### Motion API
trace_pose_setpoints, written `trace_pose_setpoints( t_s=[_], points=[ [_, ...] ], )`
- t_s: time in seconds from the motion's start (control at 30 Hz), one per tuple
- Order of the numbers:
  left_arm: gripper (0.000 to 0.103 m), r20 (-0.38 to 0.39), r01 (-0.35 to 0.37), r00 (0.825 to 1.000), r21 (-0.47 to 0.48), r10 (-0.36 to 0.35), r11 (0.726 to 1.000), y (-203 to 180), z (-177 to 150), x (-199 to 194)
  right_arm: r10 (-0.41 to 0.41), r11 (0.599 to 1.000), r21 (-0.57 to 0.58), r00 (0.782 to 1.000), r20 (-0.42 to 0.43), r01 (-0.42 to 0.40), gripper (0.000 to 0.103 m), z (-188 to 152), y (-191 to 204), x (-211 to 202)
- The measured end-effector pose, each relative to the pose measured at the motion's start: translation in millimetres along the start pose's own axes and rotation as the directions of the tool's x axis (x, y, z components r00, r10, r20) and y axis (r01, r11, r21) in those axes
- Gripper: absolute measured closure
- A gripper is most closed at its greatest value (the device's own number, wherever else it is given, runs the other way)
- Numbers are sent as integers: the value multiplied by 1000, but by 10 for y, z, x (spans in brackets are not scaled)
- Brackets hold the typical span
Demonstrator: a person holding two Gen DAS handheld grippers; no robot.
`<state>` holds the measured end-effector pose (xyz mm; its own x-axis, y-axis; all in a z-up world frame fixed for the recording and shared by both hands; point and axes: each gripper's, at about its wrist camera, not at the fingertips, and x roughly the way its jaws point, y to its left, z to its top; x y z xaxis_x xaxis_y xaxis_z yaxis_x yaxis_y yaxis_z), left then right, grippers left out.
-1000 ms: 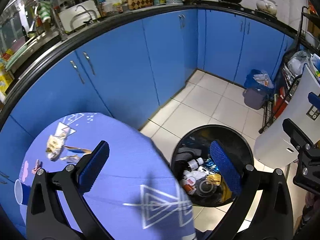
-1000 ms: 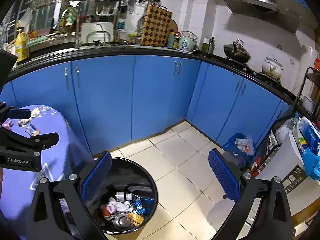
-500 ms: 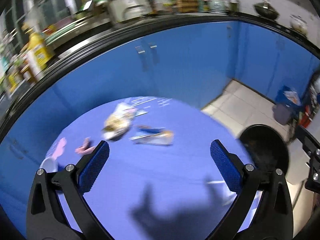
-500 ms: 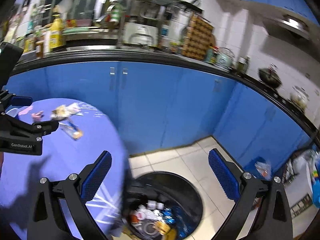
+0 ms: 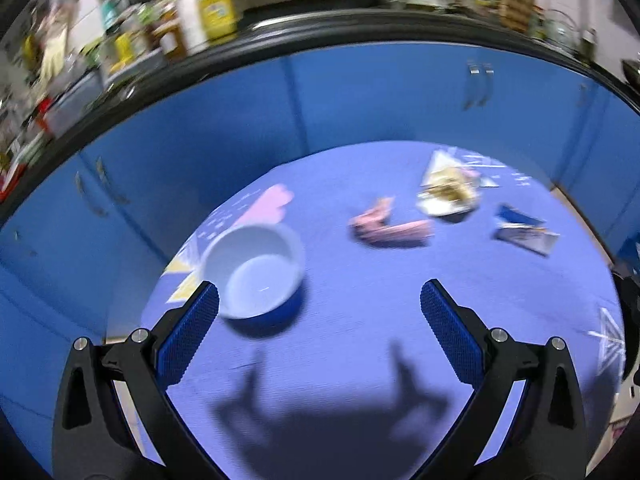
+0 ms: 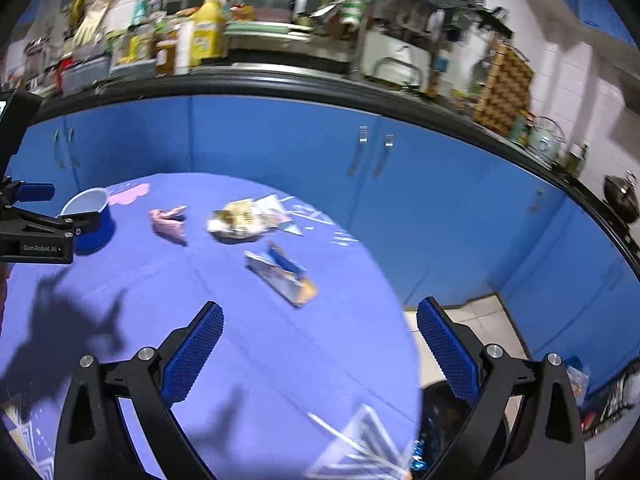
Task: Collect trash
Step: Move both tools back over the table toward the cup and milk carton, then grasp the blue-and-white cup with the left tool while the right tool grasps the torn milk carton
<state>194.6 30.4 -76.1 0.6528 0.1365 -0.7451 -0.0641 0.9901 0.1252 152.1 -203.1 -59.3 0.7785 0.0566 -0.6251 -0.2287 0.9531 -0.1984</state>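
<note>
On the round blue-clothed table [image 5: 360, 320] [image 6: 248, 340] lie three pieces of trash: a pink wrapper [image 5: 390, 230] [image 6: 170, 222], a crumpled yellow-white wrapper [image 5: 448, 192] [image 6: 240, 220] and a flat blue-silver packet [image 5: 524, 234] [image 6: 284, 274]. My left gripper [image 5: 320, 332] hovers open over the near side of the table, empty. My right gripper [image 6: 318, 352] is also open and empty, above the table's right edge. The black trash bin [image 6: 440, 432] shows partly below that edge. The left gripper's body [image 6: 36, 232] appears at the far left of the right wrist view.
A blue cup with a white inside [image 5: 256, 272] [image 6: 90, 216] stands on the table's left side, close to my left gripper's left finger. Blue cabinets [image 6: 280, 152] under a black counter crowded with bottles ring the table. Tiled floor [image 6: 472, 324] shows at the right.
Both grippers have swung left, away from the bin and over the table. The trash and the cup have come into full view. Both stayed open.
</note>
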Motion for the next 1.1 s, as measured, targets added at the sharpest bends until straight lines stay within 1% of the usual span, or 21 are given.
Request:
trace_pose_setpoints(
  t_s=[0.07, 0.13, 0.27, 0.53, 0.6, 0.73, 0.8, 0.83, 0.87, 0.9, 0.93, 0.97, 1.03, 1.1],
  points=[
    [4, -19, -3, 1000, -27, 2, 1000, 192, -60, 90, 16, 1000, -12, 1000, -13, -16, 8, 56, 126, 113],
    [4, -33, -1, 999, -44, -1, 999, 295, -90, 173, 22, 999, -25, 999, -31, -22, 8, 91, 237, 247],
    [4, -49, 19, 999, -65, -22, 998, 409, -111, 318, 14, 999, -29, 997, -82, -16, 8, 126, 350, 554],
    [4, -102, 52, 993, -72, -59, 996, 403, -104, 752, -15, 1000, -8, 984, -175, 14, 8, 146, 262, 1097],
    [4, -119, 75, 989, -77, -84, 994, 385, -85, 880, -11, 1000, 0, 982, -187, 11, 8, 162, 224, 1195],
    [4, -121, 91, 988, -75, -100, 993, 331, -21, 1018, 1, 1000, 7, 980, -199, 1, 8, 176, 193, 1343],
    [7, -114, 106, 987, -74, -114, 992, 285, 15, 1060, 14, 1000, 15, 979, -203, -11, 10, 168, 198, 1397],
    [12, -114, 110, 987, -71, -118, 991, 267, 25, 1077, 31, 999, 17, 978, -207, -28, 15, 159, 211, 1422],
    [15, -115, 113, 986, -65, -120, 991, 240, 29, 1096, 46, 999, 17, 974, -222, -44, 33, 144, 231, 1461],
    [17, -112, 106, 987, -55, -112, 993, 211, 36, 1103, 67, 998, 32, 975, -211, -61, 45, 141, 231, 1452],
    [22, -107, 106, 988, -46, -111, 993, 184, 41, 1099, 97, 995, 48, 972, -214, -89, 52, 139, 233, 1449],
    [28, -102, 111, 988, -43, -114, 993, 172, 40, 1091, 118, 992, 60, 969, -219, -108, 63, 141, 241, 1444],
    [29, -100, 121, 987, -40, -124, 992, 141, 45, 1078, 110, 994, 41, 970, -217, -103, 67, 142, 291, 1412],
    [29, -100, 128, 986, -45, -132, 991, 130, 23, 1068, 123, 992, 36, 969, -214, -118, 72, 133, 326, 1366]
  ],
)
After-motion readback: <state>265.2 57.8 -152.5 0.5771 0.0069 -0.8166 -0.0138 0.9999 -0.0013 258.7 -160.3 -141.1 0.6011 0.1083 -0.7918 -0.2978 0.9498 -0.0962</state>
